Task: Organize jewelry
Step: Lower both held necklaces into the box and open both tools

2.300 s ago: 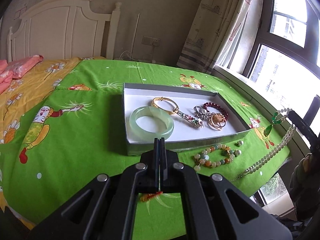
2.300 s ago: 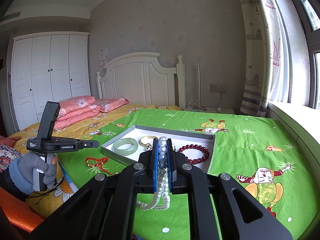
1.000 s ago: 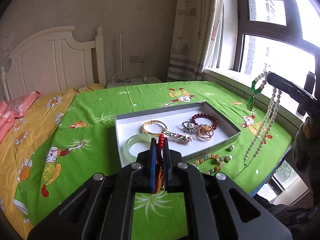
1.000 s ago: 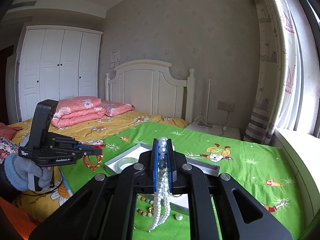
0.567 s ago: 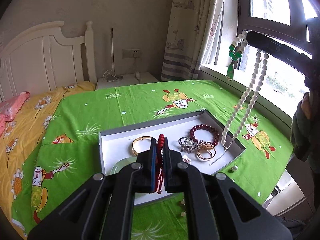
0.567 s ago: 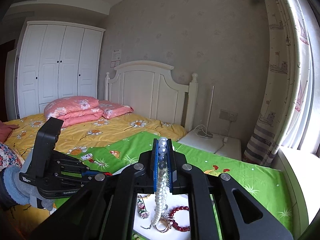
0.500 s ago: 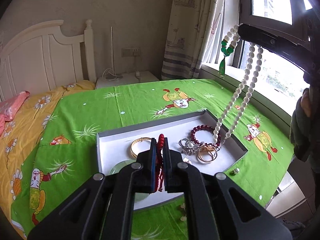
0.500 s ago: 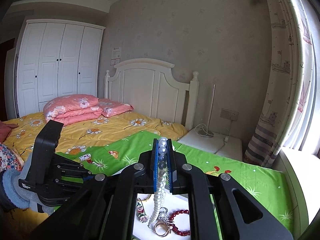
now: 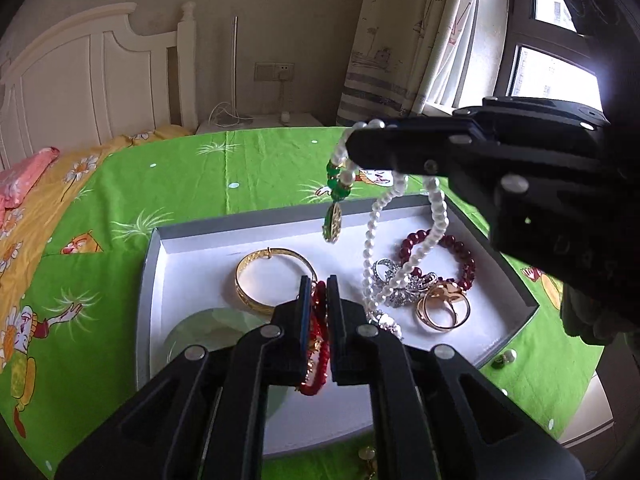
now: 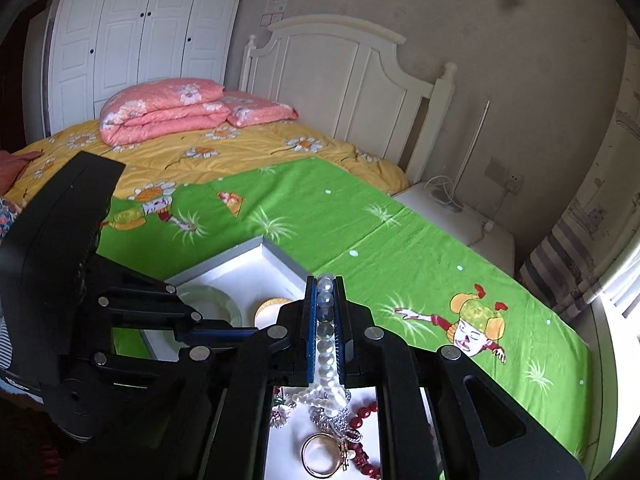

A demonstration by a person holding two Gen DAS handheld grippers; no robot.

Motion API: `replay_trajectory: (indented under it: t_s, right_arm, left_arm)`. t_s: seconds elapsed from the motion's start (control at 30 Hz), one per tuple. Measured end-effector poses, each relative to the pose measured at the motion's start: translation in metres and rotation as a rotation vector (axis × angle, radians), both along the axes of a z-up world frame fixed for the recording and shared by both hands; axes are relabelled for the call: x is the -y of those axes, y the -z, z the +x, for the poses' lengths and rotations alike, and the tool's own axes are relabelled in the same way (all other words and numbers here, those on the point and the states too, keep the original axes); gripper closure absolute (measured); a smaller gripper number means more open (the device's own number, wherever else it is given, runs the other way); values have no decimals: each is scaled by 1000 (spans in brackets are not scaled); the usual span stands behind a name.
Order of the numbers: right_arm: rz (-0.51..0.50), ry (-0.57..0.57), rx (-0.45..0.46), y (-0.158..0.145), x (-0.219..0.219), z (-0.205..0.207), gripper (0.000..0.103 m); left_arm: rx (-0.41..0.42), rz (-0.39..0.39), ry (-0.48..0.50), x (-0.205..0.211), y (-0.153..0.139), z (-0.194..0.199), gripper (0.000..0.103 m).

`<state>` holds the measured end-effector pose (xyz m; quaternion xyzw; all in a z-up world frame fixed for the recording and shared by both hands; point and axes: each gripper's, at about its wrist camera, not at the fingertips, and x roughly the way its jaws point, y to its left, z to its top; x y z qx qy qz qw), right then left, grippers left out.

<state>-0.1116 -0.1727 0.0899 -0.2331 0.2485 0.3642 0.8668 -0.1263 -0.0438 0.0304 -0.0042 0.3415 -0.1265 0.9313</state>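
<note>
Green bedspread (image 9: 260, 168), jade bangle (image 9: 208, 328) half-hidden behind left claw (image 9: 316, 300) clamping red bracelet (image 9: 318, 344); right claw (image 10: 325, 300) pinching pearls (image 9: 372, 240).

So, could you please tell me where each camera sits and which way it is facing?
Left wrist: on the left hand-held gripper, over the near end of the jewelry tray, facing the window; its fingers pinch a red bracelet.
Right wrist: on the right hand-held gripper, facing the headboard; its fingers pinch a pearl necklace.
Shared: the tray, the pearl necklace, and each view shows the other hand-held gripper.
</note>
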Motion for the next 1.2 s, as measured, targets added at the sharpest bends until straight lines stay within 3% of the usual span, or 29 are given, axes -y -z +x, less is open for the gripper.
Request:
replay_trajectory:
  t_s: [0.03,0.1,0.2,0.33,0.37,0.4,0.47,0.63,0.87,1.0,1.2]
  right_arm:
    - [-31,-6,-17,9,-5,1,94]
    - [-76,-6,-40,23,-11,3,94]
    - [-116,28,-57,37,-17,10,93]
    - [-107,50,-133,43,-20,22,88]
    - [-100,54,-149,43,-19,24,79]
    - [-87,61,-159,42,-17,25,64]
    - [-63,69,-147,36,-10,23,53]
    - [37,92,-127,10,21,15,52]
    - [202,138,-61,-9,79,-26,44]
    - [328,175,-74,4,117,-59,34]
    - [398,297,-195,51,156,-82,33]
  left_arm:
    - [-6,-5,-2,-1,3,0,86]
    - [-3,-16,-10,-4,7,-3,60]
    - [29,-30,-19,-8,3,-9,39]
    - [40,-32,-11,-11,3,-15,22]
    - [44,-39,-11,-12,3,-17,19]
    - [49,-38,-18,-13,2,-20,19]
    - [63,-43,-28,-16,0,-26,16]
    - [118,-59,-85,-29,-3,-44,5]
    - [98,-241,-178,-64,4,-42,4]
    - [128,-234,-190,-64,2,-47,4]
    - [95,-225,-179,-62,5,-44,4]
